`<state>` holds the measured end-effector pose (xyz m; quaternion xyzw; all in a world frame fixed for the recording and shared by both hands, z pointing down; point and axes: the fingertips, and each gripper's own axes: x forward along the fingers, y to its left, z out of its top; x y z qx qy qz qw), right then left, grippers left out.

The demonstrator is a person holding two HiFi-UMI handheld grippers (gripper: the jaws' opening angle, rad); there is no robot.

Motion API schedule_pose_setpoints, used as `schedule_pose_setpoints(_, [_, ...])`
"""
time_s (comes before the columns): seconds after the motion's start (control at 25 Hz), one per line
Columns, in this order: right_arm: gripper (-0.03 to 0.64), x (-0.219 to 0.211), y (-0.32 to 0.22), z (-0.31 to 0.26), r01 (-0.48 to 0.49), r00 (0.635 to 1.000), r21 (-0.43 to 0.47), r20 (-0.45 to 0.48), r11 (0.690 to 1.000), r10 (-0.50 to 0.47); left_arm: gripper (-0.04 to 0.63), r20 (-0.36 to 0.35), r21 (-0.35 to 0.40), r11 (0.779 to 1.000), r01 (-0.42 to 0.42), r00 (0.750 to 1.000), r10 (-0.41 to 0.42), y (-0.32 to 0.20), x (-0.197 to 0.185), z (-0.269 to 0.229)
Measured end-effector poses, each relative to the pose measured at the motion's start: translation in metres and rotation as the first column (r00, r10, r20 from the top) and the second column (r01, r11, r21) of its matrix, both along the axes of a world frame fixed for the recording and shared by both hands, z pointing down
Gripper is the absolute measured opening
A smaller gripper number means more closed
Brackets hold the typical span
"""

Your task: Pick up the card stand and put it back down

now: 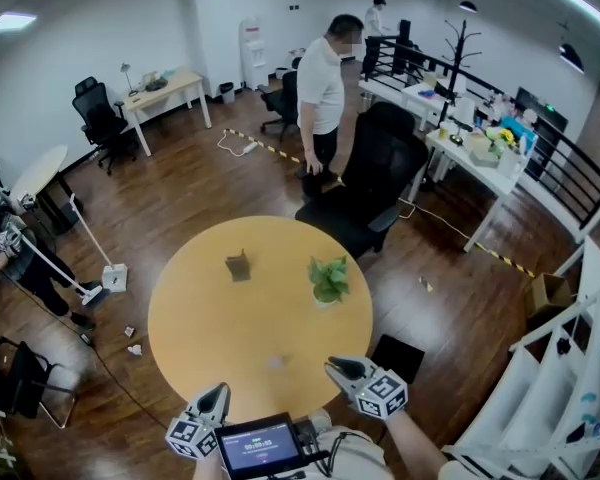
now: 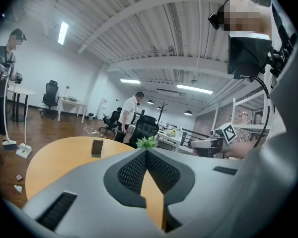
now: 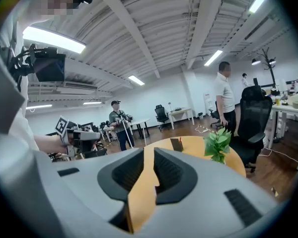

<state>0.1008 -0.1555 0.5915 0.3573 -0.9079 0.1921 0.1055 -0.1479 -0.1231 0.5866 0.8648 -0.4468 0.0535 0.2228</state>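
Far across the round table (image 1: pixel 230 328), the card stand (image 1: pixel 238 265) is sitting untouched. I am holding my left claw (image 1: pixel 219 392) closed and empty, my right claw (image 1: pixel 333 365) slightly open and empty. Everything is waiting.

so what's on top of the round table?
On the table: a card stand and a small potted plant, standing apart. Its near edge is partly covered by the left gripper and right gripper.

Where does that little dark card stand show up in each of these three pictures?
Head view: card stand left of centre on the round table, left of the green plant.
Left gripper view: card stand left of centre, green plant to its right.
Right gripper view: card stand just right of centre, green plant to its right.
Shared landmark: the green plant.
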Motion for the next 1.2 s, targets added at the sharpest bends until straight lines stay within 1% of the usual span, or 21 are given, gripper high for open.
schedule_pose_setpoints(0.08, [0.074,0.003,-0.010,0.002,0.004,1.000,-0.002,-0.003,1.000,-0.004,0.003,-0.004,0.008,1.000,0.012,1.000,-0.012,-0.007,0.002,0.002])
schedule_pose_setpoints(0.28, [0.074,0.010,-0.029,0.008,0.019,1.000,-0.012,-0.003,1.000,-0.019,0.003,0.003,-0.026,0.999,0.027,1.000,-0.027,-0.017,0.008,0.012])
schedule_pose_setpoints(0.36, [0.074,0.011,-0.035,0.009,0.029,1.000,-0.012,-0.010,1.000,-0.029,0.003,-0.013,-0.037,0.999,0.038,0.999,-0.038,-0.023,0.011,0.012])
schedule_pose_setpoints(0.52, [0.074,0.018,-0.045,0.015,0.048,0.999,-0.016,-0.019,0.999,-0.048,0.003,-0.031,-0.029,0.998,0.053,0.998,-0.054,-0.036,0.021,0.010])
schedule_pose_setpoints(0.64, [0.074,0.025,-0.056,0.020,0.062,0.998,-0.018,-0.024,0.998,-0.062,0.003,-0.054,-0.004,0.997,0.072,0.996,-0.072,-0.050,0.029,0.009])
schedule_pose_setpoints(0.76, [0.074,0.030,-0.068,0.020,0.080,0.996,-0.006,-0.038,0.997,-0.080,0.003,-0.039,-0.013,0.997,0.080,0.996,-0.080,-0.058,0.035,0.013])
schedule_pose_setpoints(0.84, [0.074,0.033,-0.077,0.027,0.092,0.995,-0.014,-0.048,0.996,-0.093,0.003,-0.025,-0.015,0.996,0.084,0.996,-0.085,-0.064,0.041,0.014])
schedule_pose_setpoints(1.0, [0.074,0.030,-0.083,0.057,0.149,0.985,-0.069,-0.073,0.986,-0.154,0.003,0.004,-0.018,0.994,0.108,0.994,-0.108,-0.068,0.050,0.015])
schedule_pose_setpoints(1.08, [0.077,0.024,-0.085,0.078,0.196,0.973,-0.097,-0.101,0.976,-0.206,0.003,0.013,-0.023,0.992,0.124,0.992,-0.123,-0.069,0.051,0.018])
schedule_pose_setpoints(1.2, [0.103,0.009,-0.082,0.107,0.265,0.952,-0.133,-0.125,0.955,-0.281,0.003,0.022,-0.039,0.989,0.142,0.990,-0.141,-0.068,0.050,0.025])
